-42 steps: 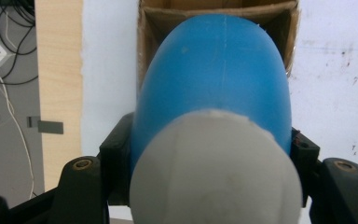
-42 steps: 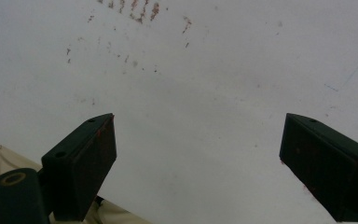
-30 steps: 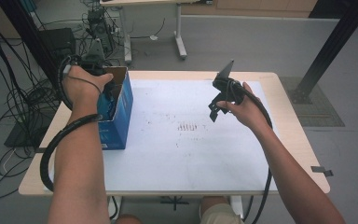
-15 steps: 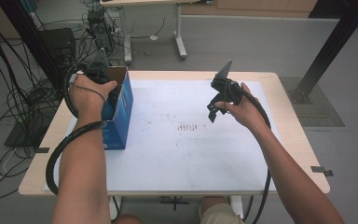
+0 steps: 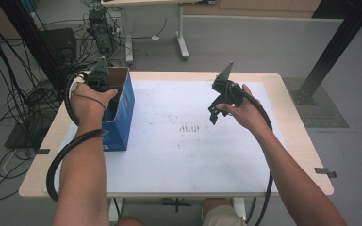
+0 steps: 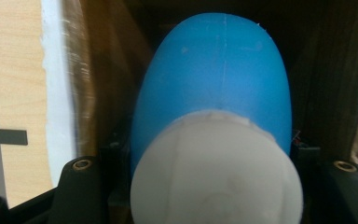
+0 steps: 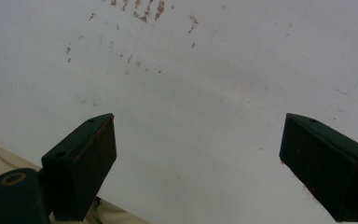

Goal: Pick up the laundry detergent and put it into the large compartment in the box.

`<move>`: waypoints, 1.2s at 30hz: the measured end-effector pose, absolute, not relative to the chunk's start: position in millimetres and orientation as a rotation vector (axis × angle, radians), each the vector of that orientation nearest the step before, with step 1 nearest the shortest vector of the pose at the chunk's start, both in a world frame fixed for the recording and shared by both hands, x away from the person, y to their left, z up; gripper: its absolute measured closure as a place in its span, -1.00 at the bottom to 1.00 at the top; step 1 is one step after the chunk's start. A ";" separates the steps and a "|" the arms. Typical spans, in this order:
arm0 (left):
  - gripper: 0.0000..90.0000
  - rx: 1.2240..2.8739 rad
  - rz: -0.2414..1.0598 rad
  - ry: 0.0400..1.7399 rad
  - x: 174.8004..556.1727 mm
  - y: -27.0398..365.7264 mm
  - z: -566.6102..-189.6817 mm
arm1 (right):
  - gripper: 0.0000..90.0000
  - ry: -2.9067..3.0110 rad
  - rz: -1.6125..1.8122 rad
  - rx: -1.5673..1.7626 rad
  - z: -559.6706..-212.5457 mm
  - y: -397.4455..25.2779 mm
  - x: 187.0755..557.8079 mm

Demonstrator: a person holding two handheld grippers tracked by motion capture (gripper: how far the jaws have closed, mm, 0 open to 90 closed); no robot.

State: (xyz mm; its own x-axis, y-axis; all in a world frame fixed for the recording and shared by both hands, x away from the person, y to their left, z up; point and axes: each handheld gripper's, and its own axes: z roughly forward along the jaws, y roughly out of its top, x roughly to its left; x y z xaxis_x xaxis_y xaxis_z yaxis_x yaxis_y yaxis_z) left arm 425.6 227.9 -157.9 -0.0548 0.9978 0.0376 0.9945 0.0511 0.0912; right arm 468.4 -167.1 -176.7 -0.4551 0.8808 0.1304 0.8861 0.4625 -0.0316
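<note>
The left gripper (image 5: 104,89) is clamped on a blue-and-white bottle (image 6: 214,140) inside the blue box (image 5: 121,117). It looks like light, smooth, slippery plastic, best gripped at the waist. The right gripper (image 7: 198,163), well right of the box, hangs open.

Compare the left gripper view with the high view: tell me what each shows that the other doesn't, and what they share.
Left gripper view alone: a blue and white object, close up between the jaws of the left hand-held gripper, with brown cardboard inner walls around it.

High view alone: the blue box from outside, the person's forearms, the right hand-held gripper held above the white mat, and the floor with cables.

Both: the open box, the left hand-held gripper reaching into it, and the table's wooden edge.
</note>
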 end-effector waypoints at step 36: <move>-0.17 2.148 0.176 2.237 420.2 220.2 -160.4 | -0.76 -2.579 -0.055 -1.571 -177.5 -164.3 466.2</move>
State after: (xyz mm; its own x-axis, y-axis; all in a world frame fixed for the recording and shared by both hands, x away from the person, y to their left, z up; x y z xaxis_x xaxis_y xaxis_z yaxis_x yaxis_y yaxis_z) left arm 420.2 220.2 -160.4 -0.0437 0.9976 0.0529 0.9936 0.0379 0.1062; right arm 466.2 -164.3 -177.5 -0.4533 0.8829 0.1225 0.8873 0.4600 -0.0321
